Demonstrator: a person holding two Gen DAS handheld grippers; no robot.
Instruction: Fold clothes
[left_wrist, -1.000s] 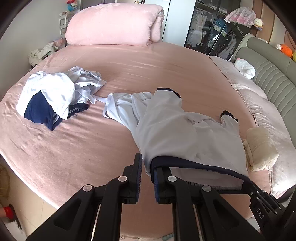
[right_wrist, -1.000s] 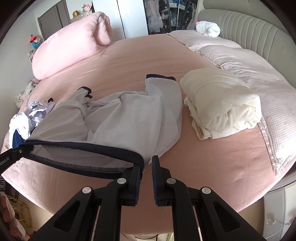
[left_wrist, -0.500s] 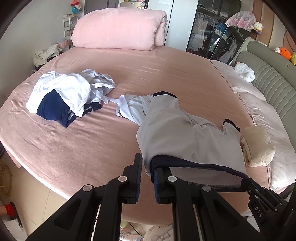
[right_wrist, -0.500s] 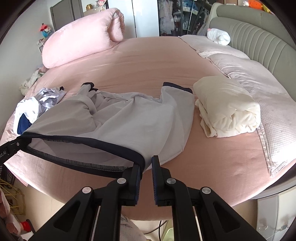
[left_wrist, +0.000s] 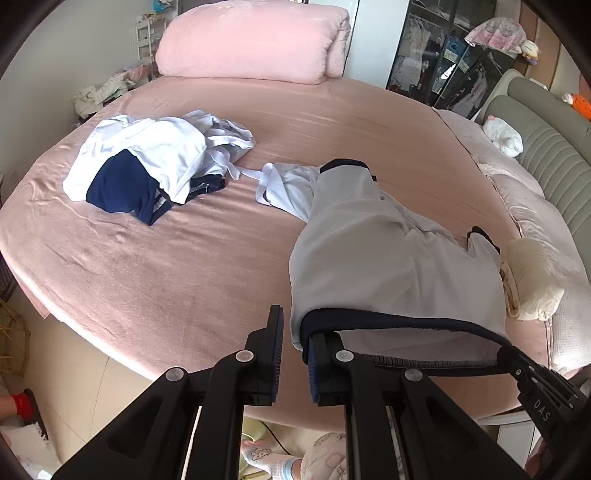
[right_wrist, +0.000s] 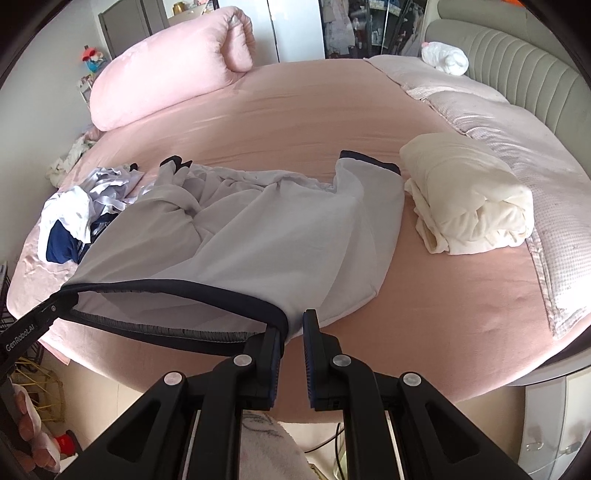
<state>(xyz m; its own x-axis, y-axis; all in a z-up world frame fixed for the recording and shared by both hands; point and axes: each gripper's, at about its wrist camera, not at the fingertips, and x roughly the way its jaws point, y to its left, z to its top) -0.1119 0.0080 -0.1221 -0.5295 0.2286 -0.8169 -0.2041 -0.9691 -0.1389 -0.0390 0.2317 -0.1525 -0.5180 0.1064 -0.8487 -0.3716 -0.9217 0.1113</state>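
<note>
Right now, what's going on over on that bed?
A person is folding clothes with two handheld grippers. The left gripper and the right gripper each pinch one end of the dark waistband of a pair of light grey shorts, holding it stretched at the near edge of the pink bed, the legs trailing across the sheet. A cream folded bundle sits to the right; an unfolded white and navy pile waits on the left.
</note>
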